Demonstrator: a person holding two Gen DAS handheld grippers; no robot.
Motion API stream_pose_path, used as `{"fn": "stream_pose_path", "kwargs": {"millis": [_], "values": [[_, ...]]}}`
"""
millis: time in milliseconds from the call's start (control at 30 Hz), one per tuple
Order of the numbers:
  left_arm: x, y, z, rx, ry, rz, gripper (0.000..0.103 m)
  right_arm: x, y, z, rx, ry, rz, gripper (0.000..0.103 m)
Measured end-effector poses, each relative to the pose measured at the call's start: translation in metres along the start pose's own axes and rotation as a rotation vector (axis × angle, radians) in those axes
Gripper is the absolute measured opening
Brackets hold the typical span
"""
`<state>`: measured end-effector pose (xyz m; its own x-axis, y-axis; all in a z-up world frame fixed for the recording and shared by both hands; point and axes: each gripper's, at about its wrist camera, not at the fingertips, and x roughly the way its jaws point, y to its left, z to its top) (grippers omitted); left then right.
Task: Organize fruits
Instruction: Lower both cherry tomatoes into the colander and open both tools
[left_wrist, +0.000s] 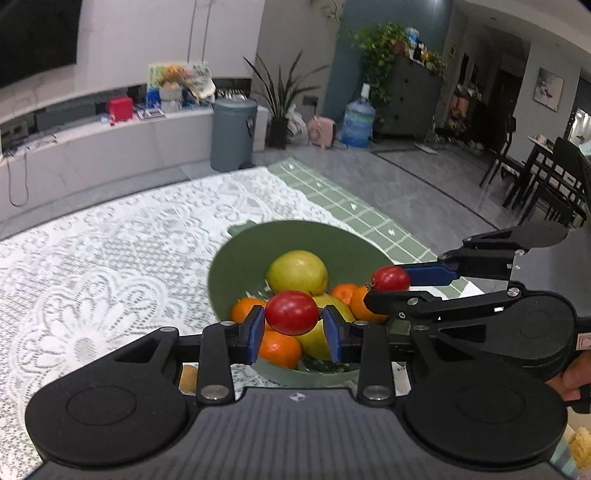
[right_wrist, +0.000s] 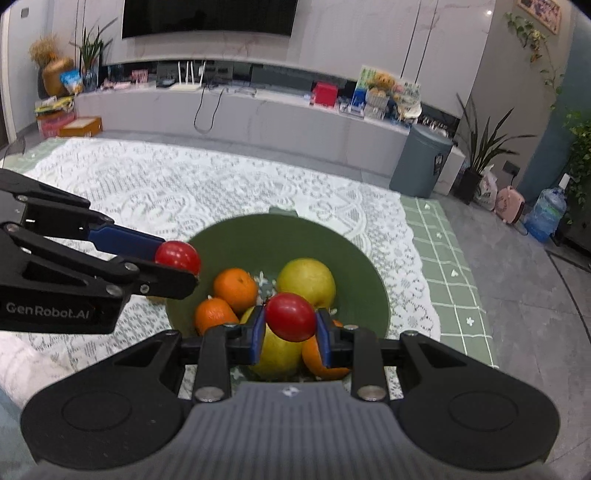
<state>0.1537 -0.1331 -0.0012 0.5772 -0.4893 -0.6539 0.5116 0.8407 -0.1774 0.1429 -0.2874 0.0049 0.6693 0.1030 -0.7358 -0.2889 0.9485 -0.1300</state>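
Fruit, assorted, in a deep round green bowl (right_wrist: 354, 273) standing on a white lace cloth (right_wrist: 184, 184) that covers the desk; a green checked cloth (right_wrist: 447, 258) shows past the lace at the 3 o'clock side in the right wrist view.

Bowl contents, right wrist view: one large yellow-green pear-like fruit (right_wrist: 306, 282) near centre; one orange mandarin (right_wrist: 235, 290) at its 9 o'clock; a second mandarin (right_wrist: 214, 314) lower, toward 7 o'clock; a second yellow-green fruit (right_wrist: 280, 354) and a further orange fruit (right_wrist: 317, 360) at 6 o'clock, partly hidden behind the fingers.

Left gripper (left_wrist: 293, 323): blue-padded fingers clamped on a small glossy red tomato (left_wrist: 291, 313), held above the bowl's near side.

Right gripper (right_wrist: 290, 328): blue-padded fingers clamped on a second small red tomato (right_wrist: 291, 316), likewise above the bowl.

Cross views: the right gripper enters the left wrist view from 3 o'clock, tomato at its tip; the left gripper enters the right wrist view from 9 o'clock, tomato at the bowl's rim.

Background: grey lidded bin (right_wrist: 421, 164) on a grey tiled floor.
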Motion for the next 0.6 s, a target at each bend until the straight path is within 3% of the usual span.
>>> {"fn": "stream_pose_path", "kwargs": {"millis": [267,600], "values": [[0.022,0.004,0.002,-0.005,0.111,-0.048,0.039,0.022,-0.01,0.004,0.006,0.119,0.047,0.025],[0.04,0.009,0.002,-0.02,0.206,-0.078,0.039,0.039,-0.014,0.005,0.007,0.208,0.09,0.026]]}}
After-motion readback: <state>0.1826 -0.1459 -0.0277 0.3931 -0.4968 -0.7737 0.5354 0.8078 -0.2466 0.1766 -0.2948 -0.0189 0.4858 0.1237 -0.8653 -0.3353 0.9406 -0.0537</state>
